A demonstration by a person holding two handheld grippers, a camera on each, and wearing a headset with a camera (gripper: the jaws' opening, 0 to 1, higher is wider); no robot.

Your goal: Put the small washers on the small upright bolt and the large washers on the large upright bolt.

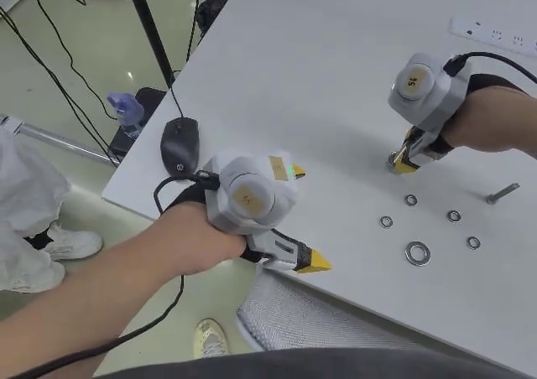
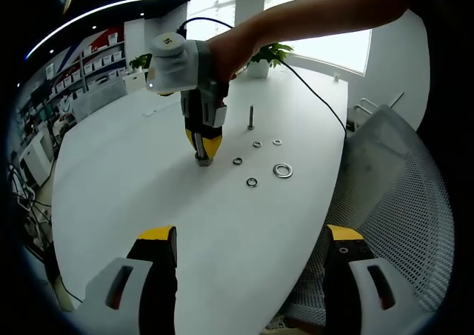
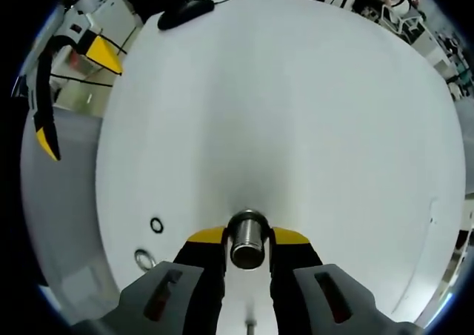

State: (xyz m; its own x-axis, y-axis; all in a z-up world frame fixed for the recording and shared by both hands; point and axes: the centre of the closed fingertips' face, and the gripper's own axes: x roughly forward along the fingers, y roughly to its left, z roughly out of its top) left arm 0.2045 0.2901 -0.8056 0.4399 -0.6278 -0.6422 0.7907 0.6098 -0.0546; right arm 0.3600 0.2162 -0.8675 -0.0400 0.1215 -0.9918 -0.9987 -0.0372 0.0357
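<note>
My right gripper (image 1: 401, 163) is shut on the large bolt (image 3: 247, 231), held upright with its foot on the white table (image 1: 336, 77). The small bolt (image 1: 502, 194) stands to its right and looks upright in the left gripper view (image 2: 251, 118). Several small washers, one of them (image 1: 411, 199), lie flat between the bolts, with one large washer (image 1: 418, 252) nearer me. My left gripper (image 1: 304, 217) hovers open over the table's near edge, nothing between its jaws (image 2: 250, 235). It faces the right gripper (image 2: 201, 150) and the washers (image 2: 283, 170).
A black mouse (image 1: 179, 144) with its cable lies at the table's left corner. A power strip (image 1: 495, 35) sits at the far right. A grey mesh chair (image 1: 294, 316) stands just below the near table edge.
</note>
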